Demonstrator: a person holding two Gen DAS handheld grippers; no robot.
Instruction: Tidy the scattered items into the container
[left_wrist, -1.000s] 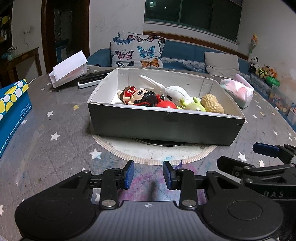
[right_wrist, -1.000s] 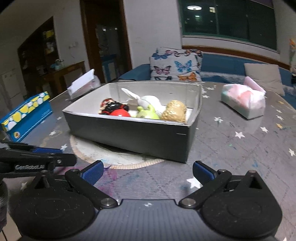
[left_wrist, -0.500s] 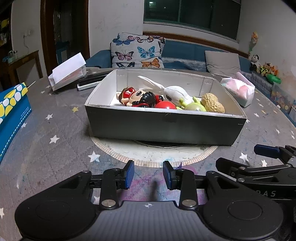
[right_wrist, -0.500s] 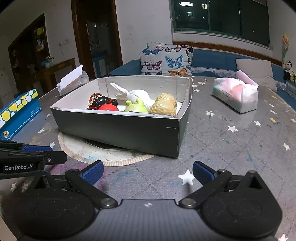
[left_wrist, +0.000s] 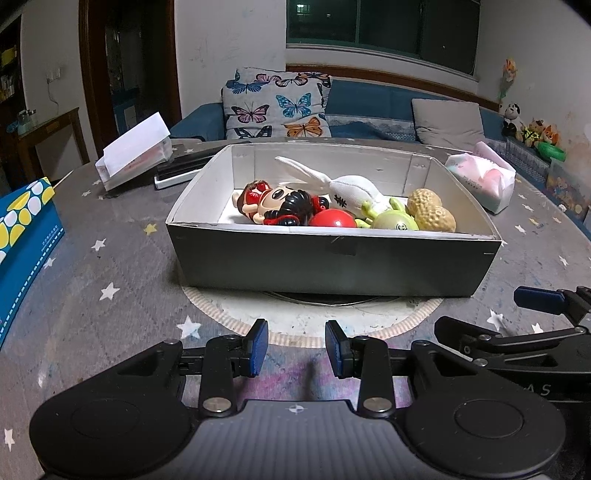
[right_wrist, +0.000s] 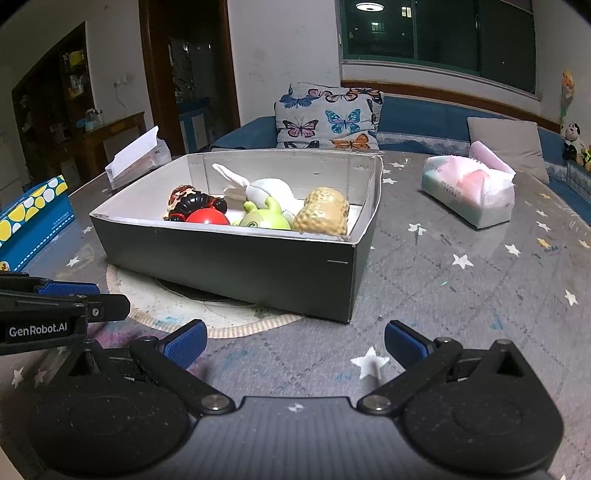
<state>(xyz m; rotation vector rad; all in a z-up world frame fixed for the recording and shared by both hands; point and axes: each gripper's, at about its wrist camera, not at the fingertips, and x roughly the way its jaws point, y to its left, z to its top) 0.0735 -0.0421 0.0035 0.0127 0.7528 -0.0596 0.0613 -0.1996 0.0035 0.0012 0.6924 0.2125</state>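
A dark cardboard box (left_wrist: 332, 262) (right_wrist: 236, 262) with a white inside stands on a round mat in the middle of the table. In it lie a red-and-black doll (left_wrist: 280, 205) (right_wrist: 192, 203), a red ball (left_wrist: 331, 220) (right_wrist: 207, 218), a white plush rabbit (left_wrist: 343, 184) (right_wrist: 266, 188), a green toy (left_wrist: 393, 221) (right_wrist: 264, 219) and a peanut-shaped toy (left_wrist: 430, 210) (right_wrist: 325, 212). My left gripper (left_wrist: 296, 348) hovers in front of the box, its jaws partly apart with nothing between them. My right gripper (right_wrist: 293, 341) is open wide and empty, near the box's right corner.
A blue box with yellow dots (left_wrist: 22, 229) (right_wrist: 33, 218) lies at the left. A tissue pack (left_wrist: 484, 181) (right_wrist: 469, 188) sits at the right. A white paper holder (left_wrist: 133, 151) and a flat dark case (left_wrist: 184, 166) are behind the box. A sofa with cushions lies beyond.
Both views have shifted slightly, and the box now sits a little farther left in the right wrist view. Both grippers keep the same jaw gaps.
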